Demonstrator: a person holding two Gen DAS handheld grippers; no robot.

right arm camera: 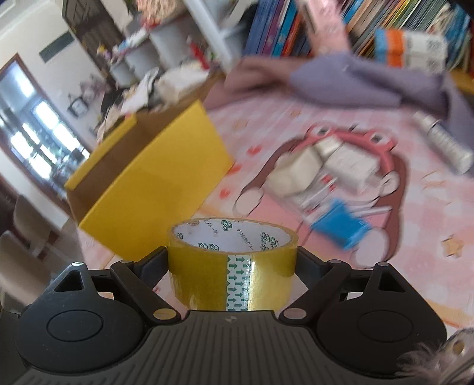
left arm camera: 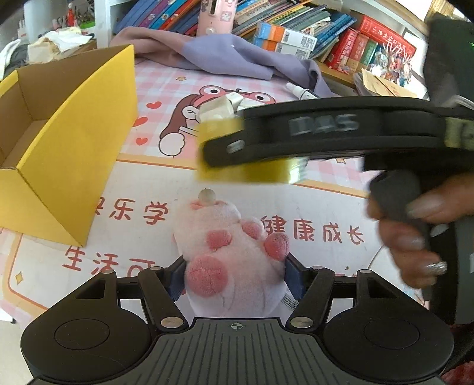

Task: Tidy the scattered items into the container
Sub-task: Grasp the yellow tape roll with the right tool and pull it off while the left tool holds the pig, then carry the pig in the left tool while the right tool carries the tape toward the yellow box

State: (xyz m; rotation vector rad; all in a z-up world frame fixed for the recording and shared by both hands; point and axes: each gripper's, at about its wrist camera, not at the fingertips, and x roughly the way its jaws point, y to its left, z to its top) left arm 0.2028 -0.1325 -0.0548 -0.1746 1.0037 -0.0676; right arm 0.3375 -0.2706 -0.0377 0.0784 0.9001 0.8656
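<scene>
Plainly, the left tongs pinch a pink plush toy by its sides, paw pads facing the camera, above a pink cartoon-print mat on the table. At ten o'clock in the left wrist view stands the yellow cardboard box, open-topped with a brown inside that looks bare where it shows. Across the middle of that view, from three o'clock, reaches the right tongs, blurred, carrying a roll of yellow packing tape just above the toy; a hand with painted nails grips its handle at four o'clock.

The right wrist view shows the right tongs squeezing that tape roll on both sides, its printed core facing up. The yellow box sits at eleven o'clock from it, nothing between them. Only this view shows a blue packet at two o'clock; small white boxes and a white spray bottle lie farther out. A crumpled lilac cloth and shelves of books close the far edge at twelve o'clock.
</scene>
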